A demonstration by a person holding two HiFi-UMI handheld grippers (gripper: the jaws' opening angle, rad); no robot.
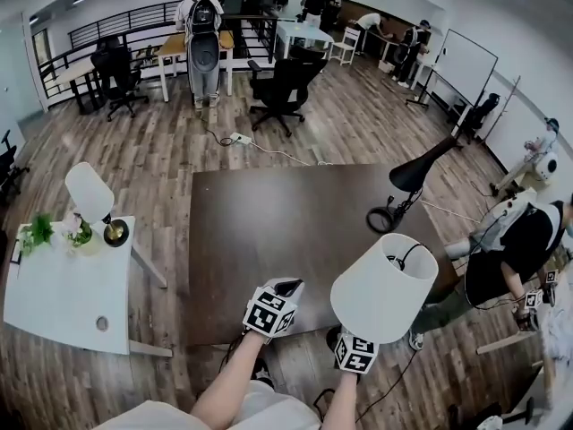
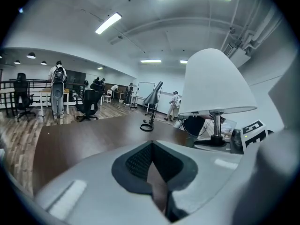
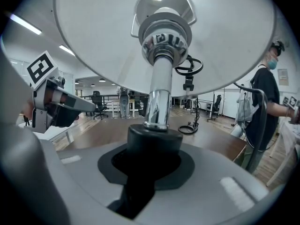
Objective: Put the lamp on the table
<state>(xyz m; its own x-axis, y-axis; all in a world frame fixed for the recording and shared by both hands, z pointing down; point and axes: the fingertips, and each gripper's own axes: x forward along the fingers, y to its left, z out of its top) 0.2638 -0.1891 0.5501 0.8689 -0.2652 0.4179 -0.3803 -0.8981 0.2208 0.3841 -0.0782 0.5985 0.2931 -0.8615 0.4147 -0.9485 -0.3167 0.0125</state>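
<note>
A lamp with a white cone shade (image 1: 383,287) is held upright over the front right edge of the dark brown table (image 1: 286,231). My right gripper (image 1: 356,348) is shut on it. In the right gripper view the jaws clamp the lamp's black base (image 3: 154,142), and a chrome stem (image 3: 158,88) rises into the shade (image 3: 117,36). My left gripper (image 1: 273,307) hovers at the table's front edge, just left of the lamp, shut with nothing in it. From the left gripper view the lamp (image 2: 216,86) stands close on the right.
A black desk lamp (image 1: 407,182) with a ring base stands at the table's far right. A white side table (image 1: 54,285) on the left carries another white lamp (image 1: 89,193) and a plant. A person (image 1: 515,249) bends close at the right. Office chairs (image 1: 282,88) stand beyond.
</note>
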